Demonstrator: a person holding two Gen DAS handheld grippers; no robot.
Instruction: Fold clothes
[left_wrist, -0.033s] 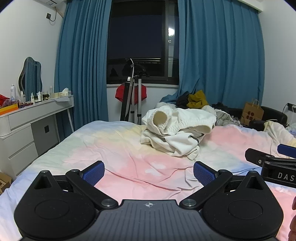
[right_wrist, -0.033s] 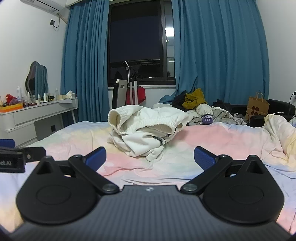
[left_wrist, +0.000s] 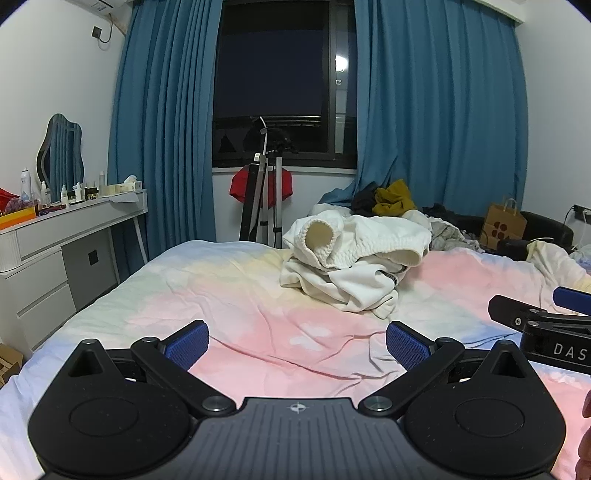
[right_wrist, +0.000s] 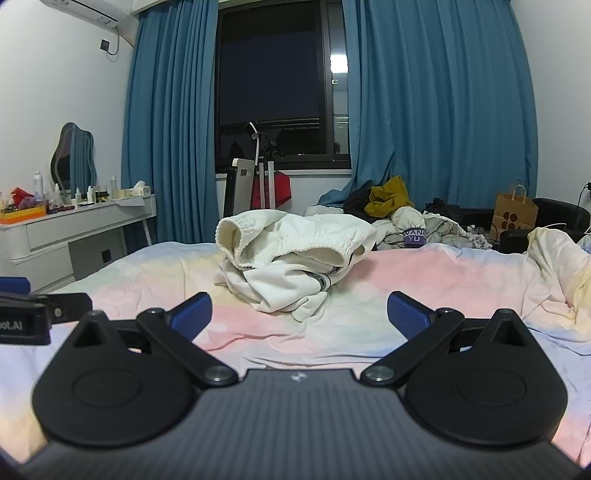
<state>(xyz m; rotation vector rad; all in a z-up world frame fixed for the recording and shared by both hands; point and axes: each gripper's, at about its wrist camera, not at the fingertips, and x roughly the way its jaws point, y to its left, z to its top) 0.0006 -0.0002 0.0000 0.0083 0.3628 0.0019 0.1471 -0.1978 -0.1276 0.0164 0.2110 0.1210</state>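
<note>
Your crumpled cream-white garment (left_wrist: 354, 266) lies on the pastel pink-and-yellow bedsheet (left_wrist: 229, 295), before tall blue curtains (left_wrist: 166, 129). Your left gripper (left_wrist: 297, 341) and right gripper (right_wrist: 299, 314) are both spread wide, grasping nothing.

Matt black plastic is being shown on the left gripper (left_wrist: 297, 345) and right gripper (right_wrist: 300, 314), with ribbed blue rubbery pads (left_wrist: 408, 344). Soft, thick cream cloth with ribbed cuffs is being seen on the crumpled garment (left_wrist: 354, 258). Creased pastel cotton-like bedsheet (left_wrist: 221, 288), heavy blue curtains (right_wrist: 436, 110) and brown paper bag (left_wrist: 504, 225) are being noted.
</note>
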